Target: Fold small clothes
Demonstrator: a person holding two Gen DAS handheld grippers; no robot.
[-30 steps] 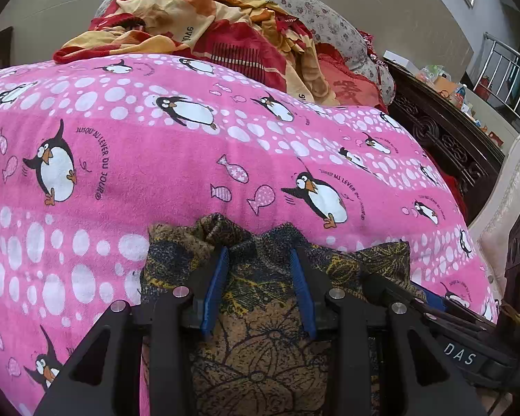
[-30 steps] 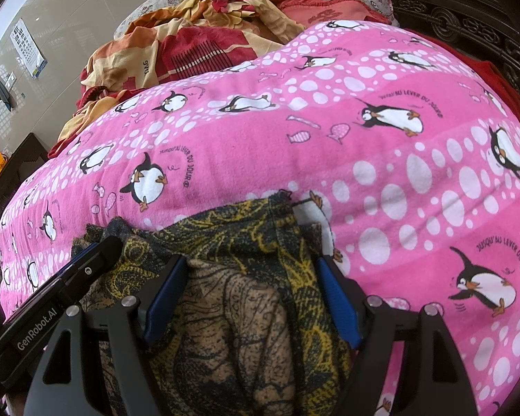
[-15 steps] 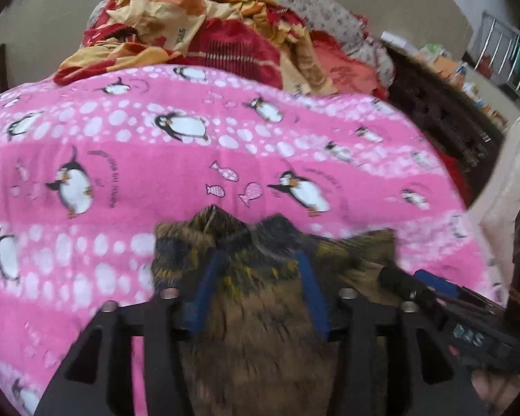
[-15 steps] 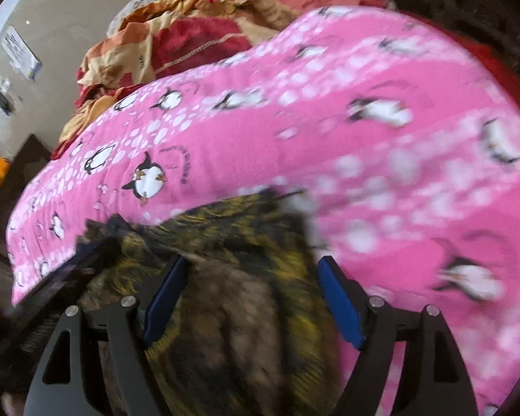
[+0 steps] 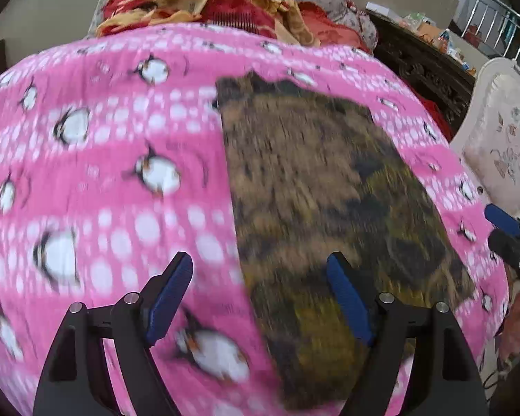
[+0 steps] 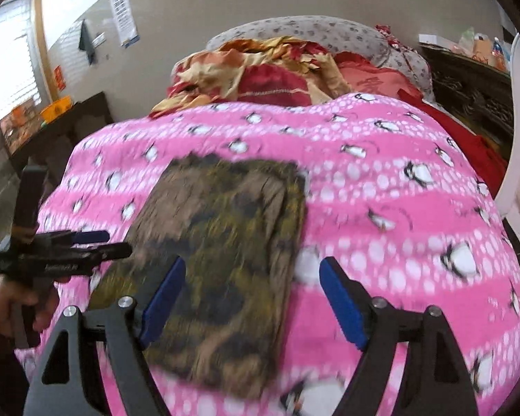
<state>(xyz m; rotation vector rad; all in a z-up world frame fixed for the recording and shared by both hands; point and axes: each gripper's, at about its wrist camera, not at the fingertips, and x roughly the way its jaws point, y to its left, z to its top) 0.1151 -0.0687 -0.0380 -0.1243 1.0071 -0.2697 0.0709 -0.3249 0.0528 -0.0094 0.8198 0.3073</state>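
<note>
I compared this moment with the views a second ago. Then both grippers were down on a bunched edge of the patterned garment [image 5: 322,187], the left one pinching it. Now the garment lies flat as a neat rectangle on the pink penguin blanket [image 5: 114,159], and both grippers stand back from it on its near side. I judge that a fold has just been laid down and released; whether a further fold is wanted I cannot say from here.

Left gripper [image 5: 260,298]: its jaws have just been opening and now stand wide. Nothing is between the pads; the garment's near left edge merely shows beneath the gap.

Right gripper [image 6: 251,298]: wide apart, holding nothing. The garment's near right edge shows under the gap, not touched as far as I can tell.

Beyond the garment, a heap of red and yellow bedding [image 6: 260,72] sits at the blanket's far end. Both views are motion-blurred.
</note>
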